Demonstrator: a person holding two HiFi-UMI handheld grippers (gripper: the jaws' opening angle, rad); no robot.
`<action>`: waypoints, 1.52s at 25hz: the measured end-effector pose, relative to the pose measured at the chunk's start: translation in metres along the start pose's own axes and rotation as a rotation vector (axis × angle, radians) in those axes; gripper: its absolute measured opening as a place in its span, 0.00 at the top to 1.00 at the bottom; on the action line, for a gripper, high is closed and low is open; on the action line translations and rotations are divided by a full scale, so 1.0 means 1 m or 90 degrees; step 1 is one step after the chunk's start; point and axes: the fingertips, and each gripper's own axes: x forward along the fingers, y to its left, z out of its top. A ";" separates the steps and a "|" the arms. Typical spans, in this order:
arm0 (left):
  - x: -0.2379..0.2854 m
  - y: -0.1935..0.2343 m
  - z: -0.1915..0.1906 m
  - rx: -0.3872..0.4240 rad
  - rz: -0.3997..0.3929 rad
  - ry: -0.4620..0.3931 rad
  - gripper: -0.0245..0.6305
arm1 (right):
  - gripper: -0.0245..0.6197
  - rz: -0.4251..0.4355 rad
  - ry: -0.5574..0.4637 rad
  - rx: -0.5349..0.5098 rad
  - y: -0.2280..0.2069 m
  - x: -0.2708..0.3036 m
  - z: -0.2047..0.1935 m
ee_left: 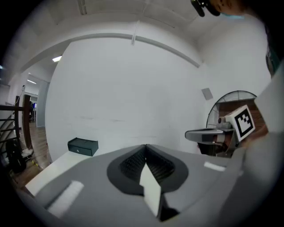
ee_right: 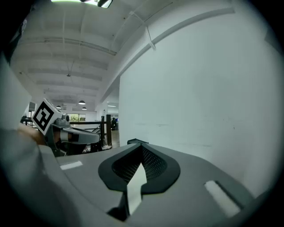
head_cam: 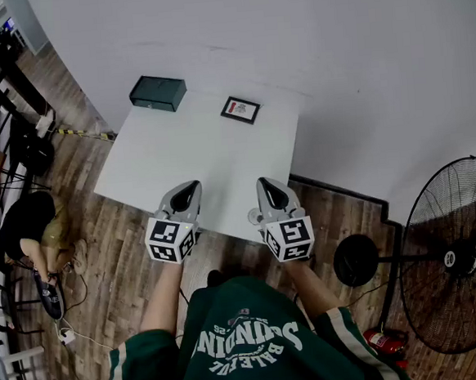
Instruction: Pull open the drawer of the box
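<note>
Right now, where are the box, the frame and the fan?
box (head_cam: 159,90), head view, on its top face.
frame (head_cam: 240,109), head view, on its middle.
fan (head_cam: 461,256), head view, on its hub.

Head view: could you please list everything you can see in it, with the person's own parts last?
table: one, white, centre, against the wall
box: one, dark green, table's far left corner
card: one, black-framed, table's far edge, right of the box
fan: one, black, on the floor at right
extinguisher: one, red, floor at lower right
bystander: one, dark top, crouched on the floor at left
shirt: one, green, bottom centre
left gripper: one, grey, shut and empty, over the table's near edge
right gripper: one, grey, shut and empty, beside the left one
</note>
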 end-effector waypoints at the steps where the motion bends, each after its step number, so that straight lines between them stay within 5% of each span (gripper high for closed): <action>1: 0.001 0.000 0.000 -0.001 0.001 0.001 0.88 | 0.96 0.004 -0.003 0.003 0.000 0.001 0.000; 21: 0.008 0.029 0.001 -0.005 0.029 -0.007 0.88 | 0.96 0.040 -0.007 0.022 0.003 0.024 -0.004; 38: 0.051 0.213 0.011 0.006 -0.020 0.020 0.88 | 0.96 -0.005 0.012 0.042 0.074 0.187 0.002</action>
